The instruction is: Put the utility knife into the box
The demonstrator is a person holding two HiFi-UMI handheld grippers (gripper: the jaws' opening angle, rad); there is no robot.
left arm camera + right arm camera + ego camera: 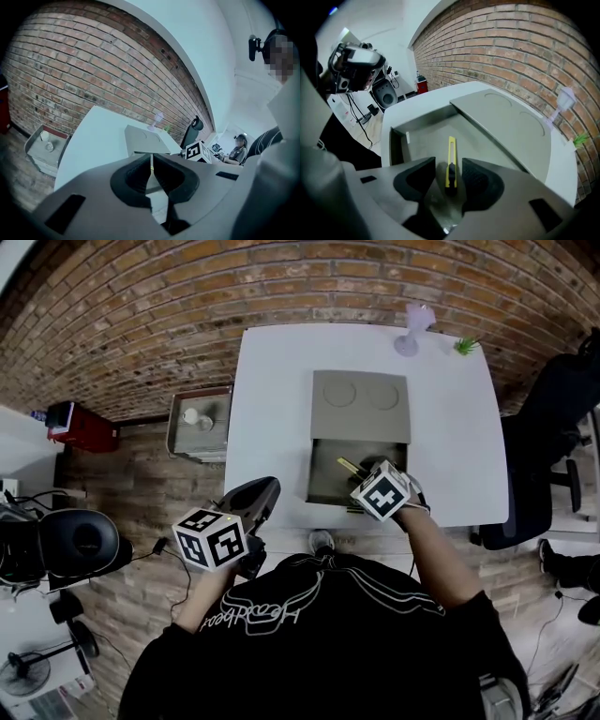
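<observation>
Two tools: right tool [449,172] open wide, pads clear of yellow knife [451,150], which lies inside box [419,131], seemingly flat on floor; left tool [151,174] closed, empty, off surface [272,381]. Withdraw right tool straight up; avoid snagging knife or box wall.

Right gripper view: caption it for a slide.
Right gripper, jaws apart, straddling the yellow utility knife inside the open grey box.

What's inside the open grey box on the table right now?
A yellow utility knife sits inside the box, between the right gripper's parted jaws. The gripper covers the box's near floor, so anything there can't be seen.
</observation>
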